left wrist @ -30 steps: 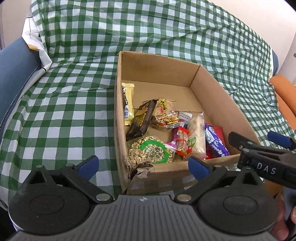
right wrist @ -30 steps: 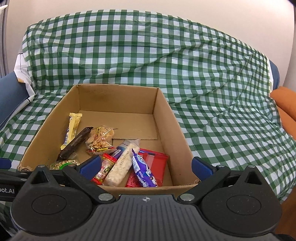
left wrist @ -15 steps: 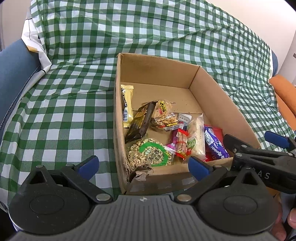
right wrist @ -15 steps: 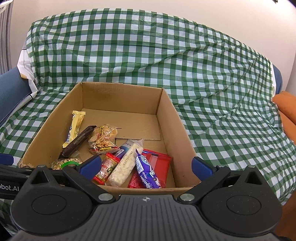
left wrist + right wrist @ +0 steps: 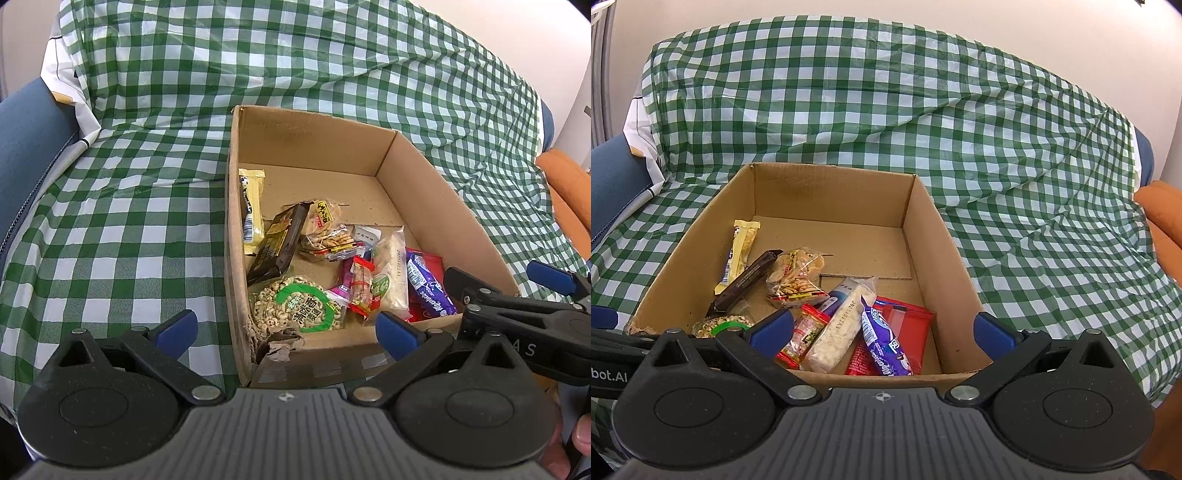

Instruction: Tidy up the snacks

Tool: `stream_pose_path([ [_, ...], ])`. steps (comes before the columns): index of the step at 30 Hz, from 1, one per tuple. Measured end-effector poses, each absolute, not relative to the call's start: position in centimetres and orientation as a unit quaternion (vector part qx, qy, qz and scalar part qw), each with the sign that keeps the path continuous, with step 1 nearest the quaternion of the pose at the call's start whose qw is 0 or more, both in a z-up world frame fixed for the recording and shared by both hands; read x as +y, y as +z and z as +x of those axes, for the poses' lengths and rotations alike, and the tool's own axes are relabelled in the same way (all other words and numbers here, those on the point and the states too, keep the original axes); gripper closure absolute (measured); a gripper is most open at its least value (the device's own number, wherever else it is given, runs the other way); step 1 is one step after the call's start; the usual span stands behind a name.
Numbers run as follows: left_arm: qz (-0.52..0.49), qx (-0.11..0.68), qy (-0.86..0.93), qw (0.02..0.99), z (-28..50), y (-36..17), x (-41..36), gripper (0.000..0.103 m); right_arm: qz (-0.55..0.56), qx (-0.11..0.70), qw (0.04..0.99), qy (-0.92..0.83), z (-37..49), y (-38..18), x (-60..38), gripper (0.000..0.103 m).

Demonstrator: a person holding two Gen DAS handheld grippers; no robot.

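Both cams pulled back slightly; snacks (image 5: 827, 314) all in box (image 5: 923, 236), none on cloth (image 5: 1034, 184). L gripper (image 5: 284, 328), R gripper (image 5: 882, 332) wide, empty. Sorted or not: can't tell.

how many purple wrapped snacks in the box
2: a purple bar lying on the red pack near the right wall, and a small purple packet mid-pile, mostly covered. More may be hidden.
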State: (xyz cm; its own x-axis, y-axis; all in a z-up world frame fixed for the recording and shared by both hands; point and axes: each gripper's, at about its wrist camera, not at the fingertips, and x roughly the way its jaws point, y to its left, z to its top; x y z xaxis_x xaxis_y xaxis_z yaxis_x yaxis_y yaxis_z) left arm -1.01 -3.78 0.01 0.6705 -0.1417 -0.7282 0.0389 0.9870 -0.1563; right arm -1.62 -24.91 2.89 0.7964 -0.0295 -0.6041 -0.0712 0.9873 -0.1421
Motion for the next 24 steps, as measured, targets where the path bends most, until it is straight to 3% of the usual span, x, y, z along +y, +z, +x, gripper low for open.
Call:
stream_pose_path([
  [24, -0.062, 0.398, -0.051, 0.914, -0.48, 0.0, -3.88, 0.0, -0.07, 0.33, 0.941, 0.005, -1.43, 2.62, -25.34, 0.001],
])
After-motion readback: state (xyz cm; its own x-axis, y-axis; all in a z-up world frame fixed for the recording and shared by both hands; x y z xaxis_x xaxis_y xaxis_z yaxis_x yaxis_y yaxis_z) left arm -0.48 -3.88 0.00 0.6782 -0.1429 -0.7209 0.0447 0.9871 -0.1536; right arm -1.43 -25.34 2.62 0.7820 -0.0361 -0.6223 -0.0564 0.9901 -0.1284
